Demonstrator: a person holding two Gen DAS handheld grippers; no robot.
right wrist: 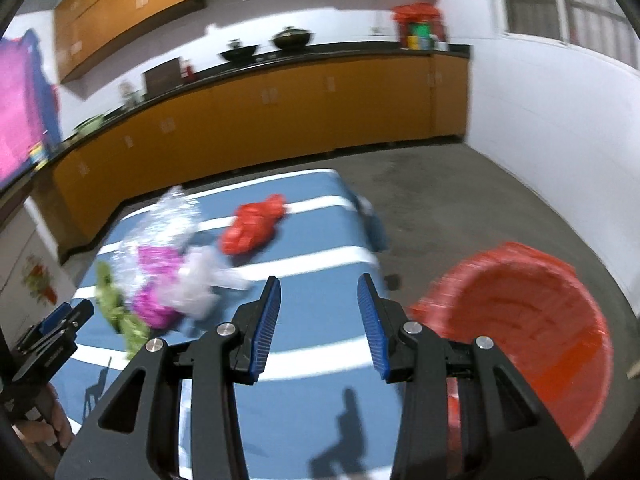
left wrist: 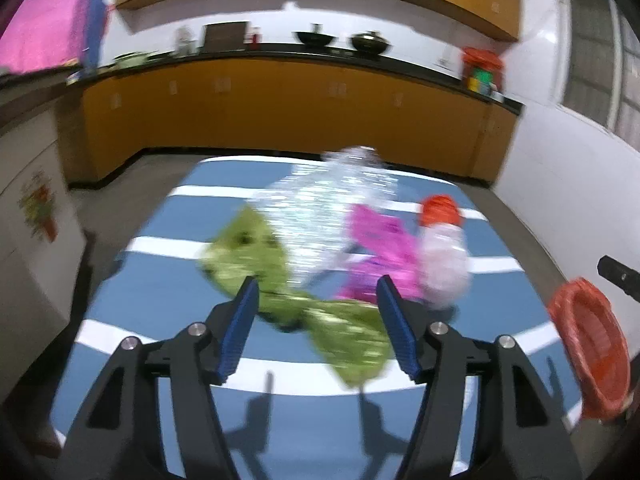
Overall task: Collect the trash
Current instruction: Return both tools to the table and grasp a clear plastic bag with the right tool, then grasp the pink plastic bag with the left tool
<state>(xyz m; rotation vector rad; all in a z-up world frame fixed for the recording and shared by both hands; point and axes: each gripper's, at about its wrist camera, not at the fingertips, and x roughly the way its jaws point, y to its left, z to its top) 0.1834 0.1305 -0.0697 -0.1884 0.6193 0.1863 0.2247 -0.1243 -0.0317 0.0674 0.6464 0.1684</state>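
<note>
Trash lies on a blue table with white stripes [left wrist: 160,292]: a green wrapper [left wrist: 256,256], clear crinkled plastic [left wrist: 328,200], a pink wrapper [left wrist: 380,244], a whitish bag [left wrist: 444,264] and a red bag [right wrist: 256,226]. My left gripper [left wrist: 316,296] is open, its fingers either side of the green wrapper's near end. My right gripper [right wrist: 318,292] is open and empty above the table's right part. The left gripper also shows at the left edge of the right wrist view [right wrist: 64,320]. A red-lined bin [right wrist: 524,328] stands on the floor right of the table.
Orange cabinets [left wrist: 280,108] with a dark counter run along the back wall, with pans and a red-bagged container [left wrist: 482,68] on top. Grey floor [right wrist: 460,192] lies beyond the table. A white wall [right wrist: 560,128] is on the right.
</note>
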